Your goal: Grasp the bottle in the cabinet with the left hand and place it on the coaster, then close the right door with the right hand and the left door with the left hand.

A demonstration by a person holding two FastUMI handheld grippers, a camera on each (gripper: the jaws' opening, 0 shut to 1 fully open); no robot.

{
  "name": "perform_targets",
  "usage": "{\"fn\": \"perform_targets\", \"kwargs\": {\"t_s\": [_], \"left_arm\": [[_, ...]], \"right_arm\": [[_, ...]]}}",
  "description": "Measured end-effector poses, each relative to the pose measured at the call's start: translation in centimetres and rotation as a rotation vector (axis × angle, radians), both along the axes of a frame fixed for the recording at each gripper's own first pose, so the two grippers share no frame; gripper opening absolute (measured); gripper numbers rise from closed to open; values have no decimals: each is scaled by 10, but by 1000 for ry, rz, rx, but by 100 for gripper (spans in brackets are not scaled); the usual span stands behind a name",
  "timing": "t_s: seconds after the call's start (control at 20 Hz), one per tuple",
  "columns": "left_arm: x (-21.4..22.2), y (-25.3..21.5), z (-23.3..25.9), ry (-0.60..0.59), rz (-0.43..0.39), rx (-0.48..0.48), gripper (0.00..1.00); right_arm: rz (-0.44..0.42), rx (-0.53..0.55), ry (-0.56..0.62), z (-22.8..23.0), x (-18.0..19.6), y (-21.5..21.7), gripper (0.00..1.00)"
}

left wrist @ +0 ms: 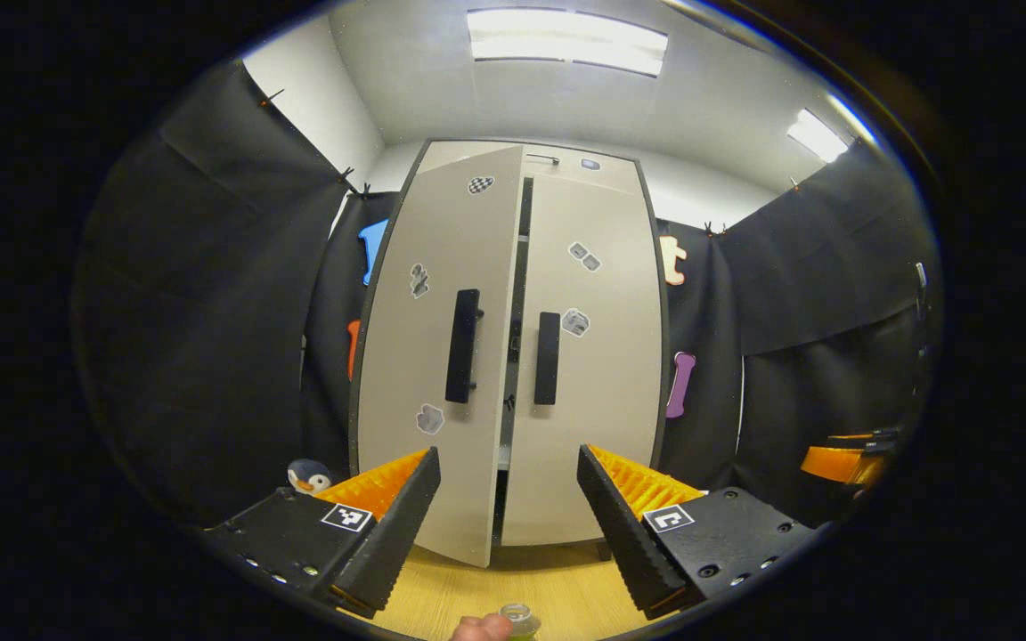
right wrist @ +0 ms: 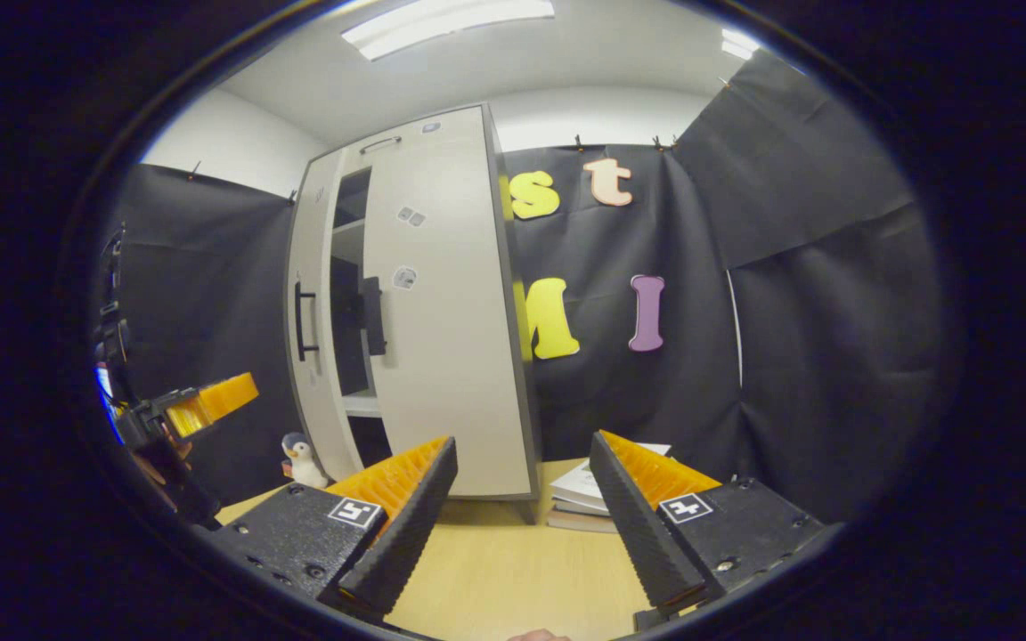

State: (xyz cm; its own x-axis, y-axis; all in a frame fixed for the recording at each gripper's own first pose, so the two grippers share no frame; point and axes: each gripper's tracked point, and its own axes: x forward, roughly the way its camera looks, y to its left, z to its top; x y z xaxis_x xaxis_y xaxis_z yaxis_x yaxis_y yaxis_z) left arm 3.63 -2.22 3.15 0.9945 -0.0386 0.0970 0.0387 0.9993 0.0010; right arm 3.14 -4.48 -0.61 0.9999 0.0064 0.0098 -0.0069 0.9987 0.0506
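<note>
1 cabinet [left wrist: 602, 427] is standing with 2 doors, each carrying 1 dark handle. 1 penguin toy [left wrist: 308, 476] is sitting beside it, while 1 bottle [left wrist: 519, 619] is showing below. 2 grippers are showing in each view.

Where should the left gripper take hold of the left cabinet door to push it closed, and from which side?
With the left gripper, take the left door at its tall upright handle, coming straight from the front. The door stands ajar and the handle sticks out, so open fingers fit around it.
</note>
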Motion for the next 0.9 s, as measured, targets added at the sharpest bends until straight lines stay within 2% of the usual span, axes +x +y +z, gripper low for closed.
{"fn": "perform_targets", "kwargs": {"t_s": [0.05,0.1,0.2,0.25,0.3,0.4,0.45,0.5,0.55,0.9], "left_arm": [[-4,-4,-8,5,7,-3,99],[-8,-7,-16,11,17,-12,95],[-19,-13,-29,25,33,-48,95],[-23,-14,-37,35,41,-63,99],[-29,-11,-42,40,49,-69,95],[-35,-1,-50,48,79,-76,95],[-38,4,-54,55,94,-79,99],[-39,7,-57,61,103,-81,99],[-40,10,-58,64,116,-79,95],[-40,28,-47,31,164,-44,95]], "right_arm": [[-1,-1,1,-1,0,0,98],[-3,0,3,-6,-1,0,98],[-14,1,8,-13,-3,-2,99],[-18,2,11,-16,-4,-2,99],[-20,6,15,-20,-3,-1,98],[-17,15,20,-26,-6,-1,98],[-25,12,22,-28,-9,-4,98],[-34,8,23,-29,-11,-8,98],[-44,6,23,-30,-12,-12,98],[-70,18,10,-28,-18,-24,98]]}}
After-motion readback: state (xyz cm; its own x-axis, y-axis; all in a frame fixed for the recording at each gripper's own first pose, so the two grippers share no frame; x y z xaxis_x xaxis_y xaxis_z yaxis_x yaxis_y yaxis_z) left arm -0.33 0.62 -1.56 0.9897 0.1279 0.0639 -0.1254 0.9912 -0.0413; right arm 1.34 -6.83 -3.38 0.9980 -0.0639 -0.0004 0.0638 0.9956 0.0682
